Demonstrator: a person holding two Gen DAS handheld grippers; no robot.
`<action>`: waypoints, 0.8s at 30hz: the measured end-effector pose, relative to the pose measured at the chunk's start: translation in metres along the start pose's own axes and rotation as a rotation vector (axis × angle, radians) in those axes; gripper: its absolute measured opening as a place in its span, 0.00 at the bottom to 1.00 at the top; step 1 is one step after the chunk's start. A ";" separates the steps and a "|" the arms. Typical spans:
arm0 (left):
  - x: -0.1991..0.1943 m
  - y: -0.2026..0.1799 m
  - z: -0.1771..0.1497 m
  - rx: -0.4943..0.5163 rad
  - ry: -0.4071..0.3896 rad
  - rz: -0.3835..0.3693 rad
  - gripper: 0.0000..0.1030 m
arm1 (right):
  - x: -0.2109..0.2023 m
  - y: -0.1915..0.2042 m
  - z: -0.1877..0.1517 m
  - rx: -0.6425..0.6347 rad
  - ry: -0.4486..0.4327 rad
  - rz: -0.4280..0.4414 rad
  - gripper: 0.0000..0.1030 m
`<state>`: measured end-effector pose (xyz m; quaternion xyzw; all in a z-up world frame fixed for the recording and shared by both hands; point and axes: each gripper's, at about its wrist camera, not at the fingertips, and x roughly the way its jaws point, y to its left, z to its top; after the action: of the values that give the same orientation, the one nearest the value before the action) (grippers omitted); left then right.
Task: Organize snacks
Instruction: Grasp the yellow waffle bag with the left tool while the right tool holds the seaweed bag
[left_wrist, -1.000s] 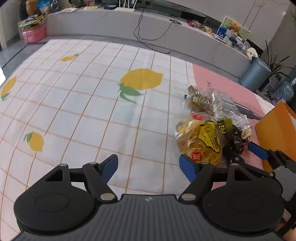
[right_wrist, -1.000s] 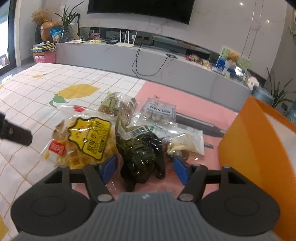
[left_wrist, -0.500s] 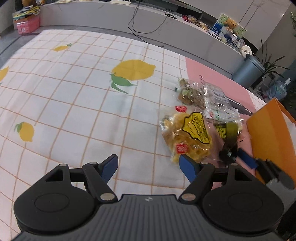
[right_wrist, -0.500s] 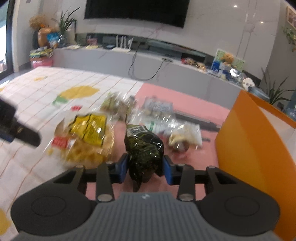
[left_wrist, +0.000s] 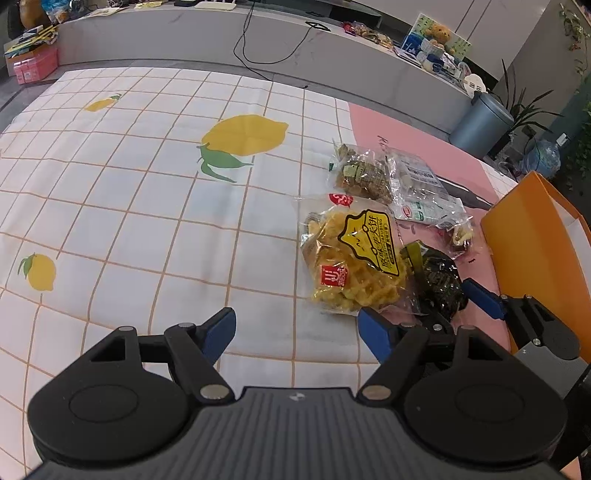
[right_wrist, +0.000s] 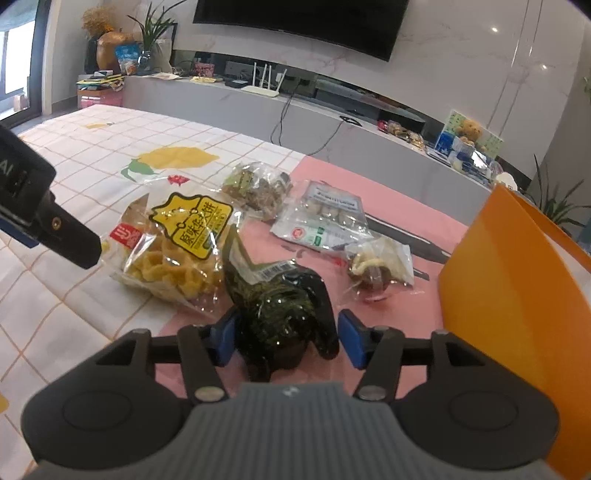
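Two blue pads frame my left wrist view: my left gripper (left_wrist: 297, 326) stands wide apart with nothing between its fingers, over the lemon-print cloth (left_wrist: 147, 192). To the right on that cloth lies the yellow waffle-snack bag (left_wrist: 354, 266), and just right of it the dark green seaweed packet (left_wrist: 439, 280), with my right gripper (left_wrist: 424, 314) around it. Farther off sit a clear bag of brown snacks (left_wrist: 364, 173) and a white-labelled clear packet (left_wrist: 421, 188). The orange box (left_wrist: 532, 258) stands at the right edge.

From my right wrist view, my right gripper (right_wrist: 286, 338) has the dark green seaweed packet (right_wrist: 280, 310) between its fingers; the jaws have just been opening, the left pad against the wrapper, the right pad standing clear of it. The packet rests on the pink mat (right_wrist: 399, 206). The waffle-snack bag (right_wrist: 177, 247) lies to its left, a small clear packet (right_wrist: 376, 269) to its right, and the orange box (right_wrist: 517, 302) near the right edge.
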<state>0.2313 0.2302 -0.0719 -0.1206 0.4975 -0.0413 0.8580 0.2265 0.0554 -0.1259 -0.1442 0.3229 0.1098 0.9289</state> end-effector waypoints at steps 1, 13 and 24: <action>-0.001 0.000 0.000 -0.007 -0.007 -0.006 0.86 | 0.001 -0.001 0.001 0.009 -0.001 0.005 0.54; 0.000 -0.025 0.006 0.046 -0.085 -0.040 0.86 | -0.004 -0.002 -0.003 0.048 -0.012 -0.057 0.42; 0.044 -0.057 0.025 0.034 -0.018 0.097 0.88 | -0.010 -0.025 -0.012 0.126 -0.012 0.006 0.42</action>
<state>0.2774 0.1707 -0.0830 -0.0820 0.4943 -0.0071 0.8654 0.2194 0.0266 -0.1235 -0.0840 0.3239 0.0928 0.9378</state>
